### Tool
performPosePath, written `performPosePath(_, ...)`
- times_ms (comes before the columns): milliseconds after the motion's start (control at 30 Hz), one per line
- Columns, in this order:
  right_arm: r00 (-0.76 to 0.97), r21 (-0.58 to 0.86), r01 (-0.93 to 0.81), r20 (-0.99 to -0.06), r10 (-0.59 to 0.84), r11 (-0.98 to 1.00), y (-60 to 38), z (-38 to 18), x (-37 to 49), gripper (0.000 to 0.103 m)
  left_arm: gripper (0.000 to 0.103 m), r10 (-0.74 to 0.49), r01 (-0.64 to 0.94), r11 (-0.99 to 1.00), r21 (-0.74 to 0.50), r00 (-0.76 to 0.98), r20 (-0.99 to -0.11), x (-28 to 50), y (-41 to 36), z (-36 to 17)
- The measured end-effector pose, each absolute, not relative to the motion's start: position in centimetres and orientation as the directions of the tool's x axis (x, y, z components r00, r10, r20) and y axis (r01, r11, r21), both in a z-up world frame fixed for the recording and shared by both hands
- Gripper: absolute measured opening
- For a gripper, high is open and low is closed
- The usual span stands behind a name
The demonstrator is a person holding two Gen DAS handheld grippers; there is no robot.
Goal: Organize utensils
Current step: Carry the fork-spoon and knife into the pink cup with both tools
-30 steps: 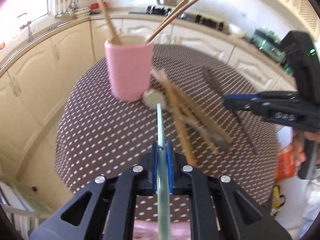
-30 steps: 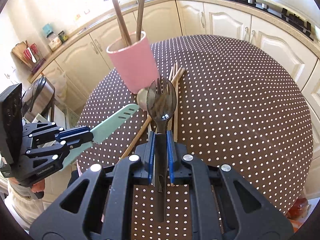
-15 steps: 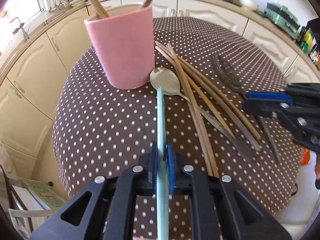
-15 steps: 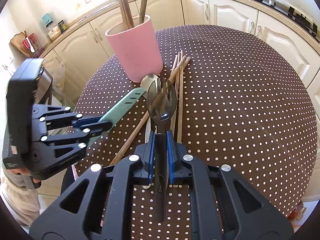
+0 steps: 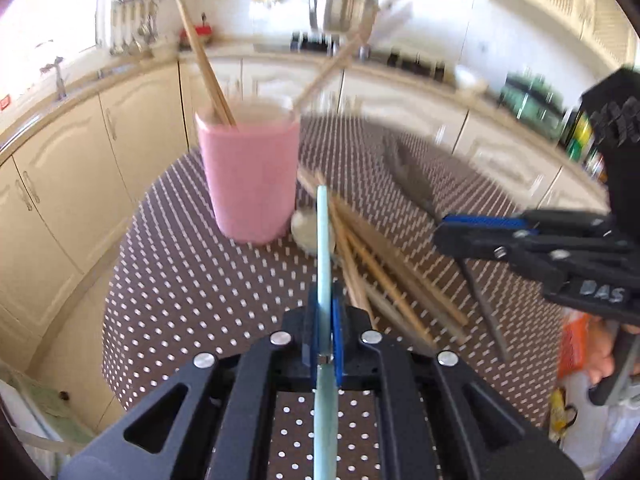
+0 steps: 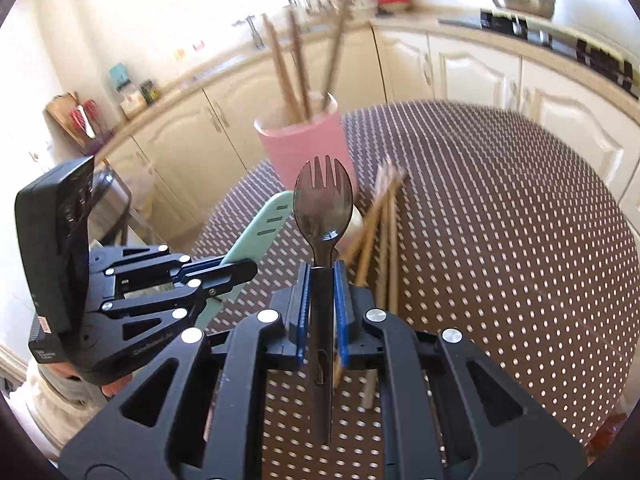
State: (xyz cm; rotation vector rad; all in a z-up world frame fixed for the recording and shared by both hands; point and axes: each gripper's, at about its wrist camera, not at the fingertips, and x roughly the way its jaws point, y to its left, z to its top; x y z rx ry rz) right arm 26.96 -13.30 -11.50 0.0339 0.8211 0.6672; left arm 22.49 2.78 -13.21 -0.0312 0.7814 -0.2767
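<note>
left gripper [image 5: 322,320] clamped on a mint green utensil [image 5: 323,248], seen edge-on, handle running back between the jaws, tip raised toward the pink cup [image 5: 251,176]. right gripper [image 6: 323,280] clamped on the handle of a dark spork [image 6: 323,204], tines up in front of the cup. cup stands upright on the brown dotted table [image 6: 500,240] with wooden sticks in it. loose chopsticks [image 5: 384,272] and a spoon [image 5: 306,230] lie on the table just beside the cup, image blurred
</note>
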Motion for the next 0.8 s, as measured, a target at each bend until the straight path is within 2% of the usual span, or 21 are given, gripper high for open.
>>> performPosePath(200,0.533,0.272,-0.61,-0.555,0.639,0.744,-11.5,-8.5,25.5,0.012,0.006,-0.286,0.212,0.956,-0.202,0.826,-0.486,20.0,6.2,-8.6)
performPosePath(400,0.601,0.283,-0.62,-0.428,0.675,0.732,-9.5,-5.9,27.9,0.012,0.006,-0.26,0.193,0.949,-0.248,0.925,-0.277,21.7,7.1,-5.3)
performPosePath(633,0.668,0.282,-0.608,-0.323,0.67,0.742,-7.5,-5.2,32.0,0.012,0.006,-0.245,0.2,0.931,-0.307,0.963,-0.115,27.6,8.0,-5.0)
performPosePath(800,0.722,0.293,-0.596,-0.211,0.659,0.747,-7.3,-4.9,34.0,0.012,0.006,-0.218,0.197,0.919,-0.342,0.976,-0.024,30.2,8.7,-4.5)
